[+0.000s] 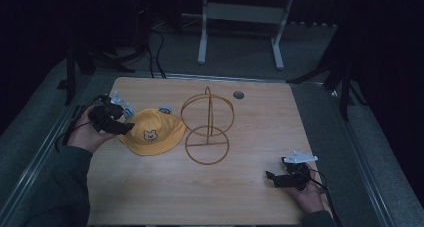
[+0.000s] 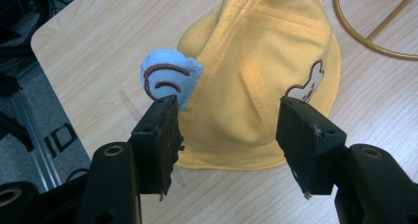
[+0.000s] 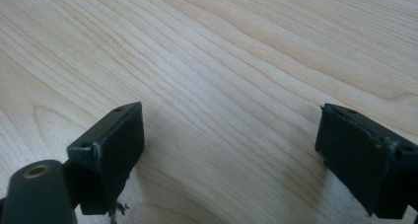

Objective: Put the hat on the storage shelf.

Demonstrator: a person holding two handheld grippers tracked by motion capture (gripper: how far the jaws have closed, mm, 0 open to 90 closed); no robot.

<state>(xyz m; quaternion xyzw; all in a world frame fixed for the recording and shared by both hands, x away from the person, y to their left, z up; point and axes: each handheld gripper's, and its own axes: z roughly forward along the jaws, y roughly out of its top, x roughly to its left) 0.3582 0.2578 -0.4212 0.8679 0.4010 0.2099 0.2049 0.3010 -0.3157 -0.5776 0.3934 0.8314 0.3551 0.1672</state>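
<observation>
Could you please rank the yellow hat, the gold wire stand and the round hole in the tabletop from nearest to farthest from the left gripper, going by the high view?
From the left gripper:
1. Yellow hat, right at its jaws, on the table's left side.
2. Gold wire stand, mid-table, just beyond the hat.
3. Round hole, near the far edge, right of the stand's top.

two black grippers: left gripper (image 1: 119, 123) and right gripper (image 1: 274, 179), each with two flat, square black jaws and round brass-coloured screw holes. grey three-cornered plate (image 1: 298, 157) on top. thin black cable (image 1: 70, 132) trailing. dark green sleeves (image 1: 60, 187).
</observation>
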